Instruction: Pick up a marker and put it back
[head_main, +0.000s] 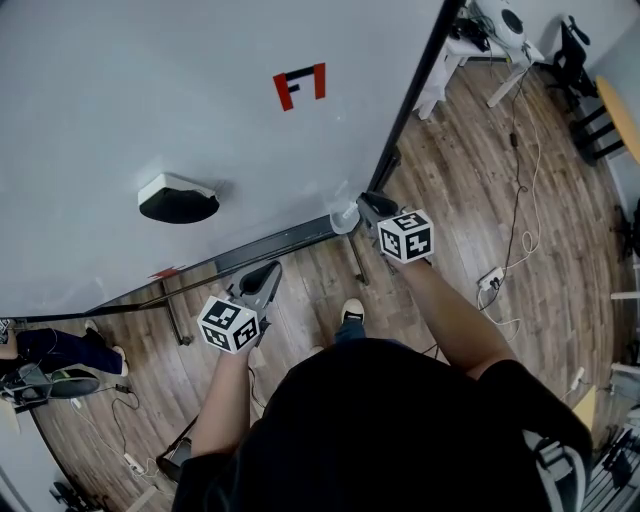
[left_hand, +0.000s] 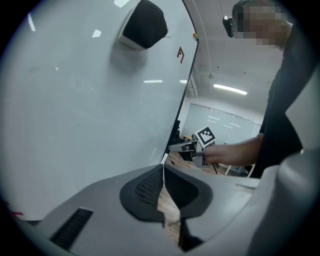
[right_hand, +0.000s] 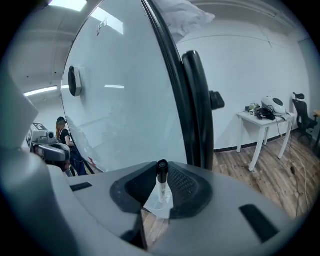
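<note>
Right tool (head_main: 362, 206), angled downward beside the whiteboard (head_main: 150, 100), clamps the marker (right_hand: 162, 181).

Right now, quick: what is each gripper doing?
Left gripper: closed, nothing between its jaws.
Right gripper: closed on the white-bodied, black-capped marker, which stands upright.
</note>
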